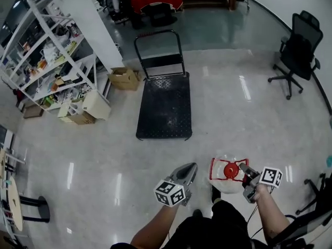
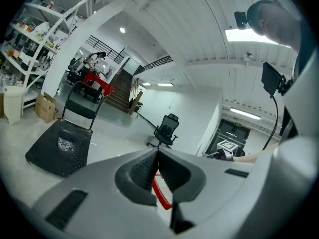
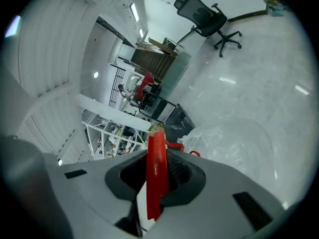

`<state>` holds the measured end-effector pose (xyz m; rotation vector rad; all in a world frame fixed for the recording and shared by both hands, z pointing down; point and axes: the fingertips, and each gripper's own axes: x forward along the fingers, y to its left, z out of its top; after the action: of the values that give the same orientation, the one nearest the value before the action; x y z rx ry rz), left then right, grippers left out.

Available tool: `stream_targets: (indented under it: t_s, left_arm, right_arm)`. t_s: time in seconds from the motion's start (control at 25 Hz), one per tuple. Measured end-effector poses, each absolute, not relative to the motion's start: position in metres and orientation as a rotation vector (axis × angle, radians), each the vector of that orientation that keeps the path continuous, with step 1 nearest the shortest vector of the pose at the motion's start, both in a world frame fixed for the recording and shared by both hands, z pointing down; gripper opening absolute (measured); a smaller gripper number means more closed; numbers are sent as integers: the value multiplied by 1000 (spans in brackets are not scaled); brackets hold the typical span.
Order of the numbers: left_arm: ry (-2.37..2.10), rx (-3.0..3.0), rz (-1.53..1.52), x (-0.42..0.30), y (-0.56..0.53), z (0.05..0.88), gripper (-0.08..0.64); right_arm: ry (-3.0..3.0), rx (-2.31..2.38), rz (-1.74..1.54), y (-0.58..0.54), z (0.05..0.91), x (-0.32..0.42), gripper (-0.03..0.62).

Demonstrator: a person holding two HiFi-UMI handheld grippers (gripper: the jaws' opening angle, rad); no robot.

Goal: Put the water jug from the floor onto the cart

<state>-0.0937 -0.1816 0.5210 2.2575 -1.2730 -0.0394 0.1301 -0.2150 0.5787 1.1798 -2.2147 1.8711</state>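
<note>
While the water jug (image 1: pixel 223 184) was off the cart (image 1: pixel 165 105), it sat on the near side of the cart, well apart from the deck, close to the person's shoes. Clear body, red cap, red handle (image 3: pixel 155 173). Whether its base was clear of the floor could not be told.

Right gripper (image 1: pixel 241 169): jaws clamped on the jug's red handle, which stood upright between the pads and stuck out past the tips. The jug's clear body lay just beyond the jaws in the right gripper view.

Left gripper (image 1: pixel 192 167): jaws together at the tips, holding nothing. It was beside the jug, on the jug's left as the head view showed it, not touching it. A thin red strip showed in the gap behind the tips; what it was could not be made out.

Cart: black flat deck, bare, push handle at the end farthest from the jug. Cardboard box (image 1: pixel 123 78) just left of the cart's handle end, white shelf rack (image 1: pixel 46 51) farther left. Black office chair (image 1: pixel 301 48) well to the right of the cart.
</note>
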Motion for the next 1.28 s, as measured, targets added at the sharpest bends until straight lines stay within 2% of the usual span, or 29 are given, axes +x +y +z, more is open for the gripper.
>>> stream_targets:
  t_s: [0.24, 0.56, 1.28]
  left_arm:
    - [-1366, 2218, -64, -109, -257, 509, 0]
    - [-1601, 2160, -89, -175, -356, 475, 0]
    - [-1683, 2129, -259, -389, -540, 469, 0]
  right_arm:
    - [-2268, 980, 1884, -303, 569, 89, 64]
    - [-2366, 659, 1817, -428, 550, 2, 63]
    - [-2380, 652, 1726, -653, 519, -220, 61]
